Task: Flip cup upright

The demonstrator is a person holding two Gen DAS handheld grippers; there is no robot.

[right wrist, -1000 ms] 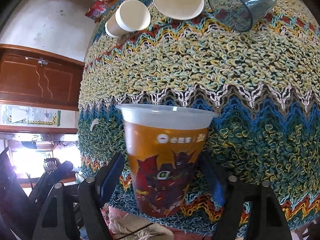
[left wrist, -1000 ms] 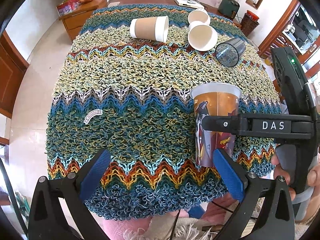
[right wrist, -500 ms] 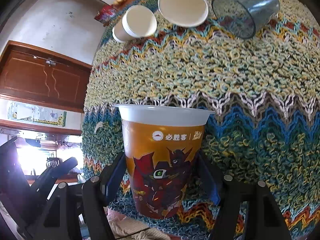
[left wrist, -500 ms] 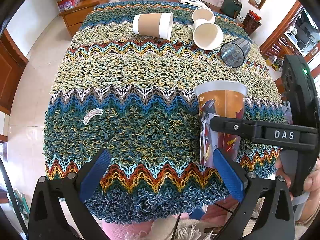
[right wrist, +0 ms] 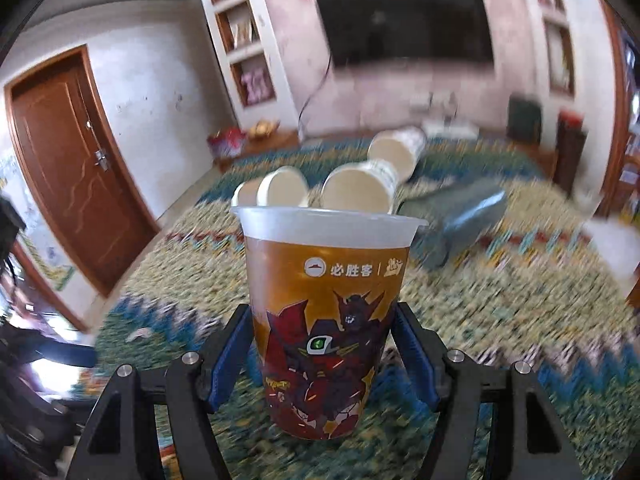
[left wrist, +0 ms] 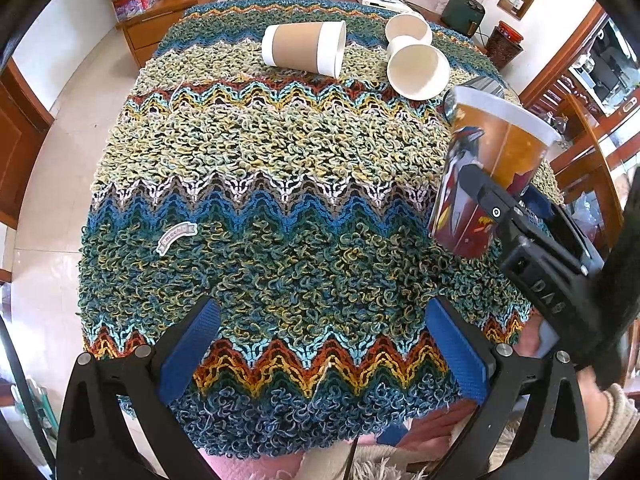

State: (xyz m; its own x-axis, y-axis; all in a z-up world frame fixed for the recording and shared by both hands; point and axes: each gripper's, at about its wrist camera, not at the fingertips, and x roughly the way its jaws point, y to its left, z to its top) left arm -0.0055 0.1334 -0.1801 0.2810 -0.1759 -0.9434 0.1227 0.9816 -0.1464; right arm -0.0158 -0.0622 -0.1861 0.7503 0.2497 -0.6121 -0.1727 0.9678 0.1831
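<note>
My right gripper point(right wrist: 324, 356) is shut on an orange printed plastic cup point(right wrist: 326, 320), rim up, held just above the knitted cloth. In the left wrist view the same cup point(left wrist: 486, 172) is at the right, leaning a little, with the right gripper point(left wrist: 516, 208) clamped on its lower half. My left gripper point(left wrist: 322, 344) is open and empty over the near edge of the cloth point(left wrist: 260, 200).
A brown-sleeved paper cup point(left wrist: 304, 48) lies on its side at the far end. Two white paper cups point(left wrist: 418, 72) lie beside it. A dark clear plastic cup point(right wrist: 460, 220) lies on its side behind the held cup. A wooden chair point(left wrist: 588, 168) stands at the right.
My right gripper has lifted and tipped the orange cup, swinging its view up from the cloth to the room. The left gripper has stayed open and drawn back slightly.
</note>
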